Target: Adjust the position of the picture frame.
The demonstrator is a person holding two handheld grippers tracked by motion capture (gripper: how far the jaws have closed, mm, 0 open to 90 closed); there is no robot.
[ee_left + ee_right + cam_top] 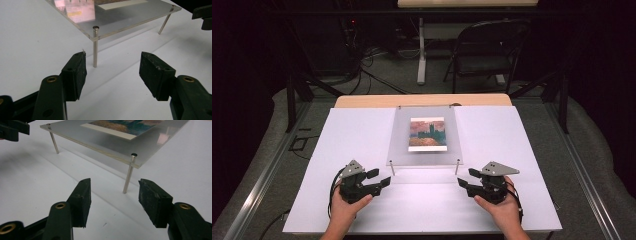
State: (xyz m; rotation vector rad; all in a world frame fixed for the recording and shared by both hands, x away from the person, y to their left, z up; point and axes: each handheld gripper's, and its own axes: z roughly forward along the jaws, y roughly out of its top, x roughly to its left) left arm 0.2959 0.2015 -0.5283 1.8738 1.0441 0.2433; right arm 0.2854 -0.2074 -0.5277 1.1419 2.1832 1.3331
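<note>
A clear acrylic plate (424, 152) stands on thin metal legs over the white table sheet, with a painted picture card (427, 134) lying on it. My left gripper (381, 178) sits at the plate's near left corner, jaws open with nothing between them. In the left gripper view that gripper (112, 71) points at the near left leg (95, 47). At the near right corner my right gripper (464, 178) is open and holds nothing. The right gripper view has that gripper (113, 195) facing the near right leg (128, 173), with the picture card (120, 126) on the plate (117, 143) beyond.
The white sheet (362, 140) covers a wooden table. A black folding chair (484, 50), a table leg (421, 50) and cables stand on the floor behind. Dark metal frame bars (292, 100) flank the table. The other gripper's jaw (203, 16) shows at the left gripper view's top right.
</note>
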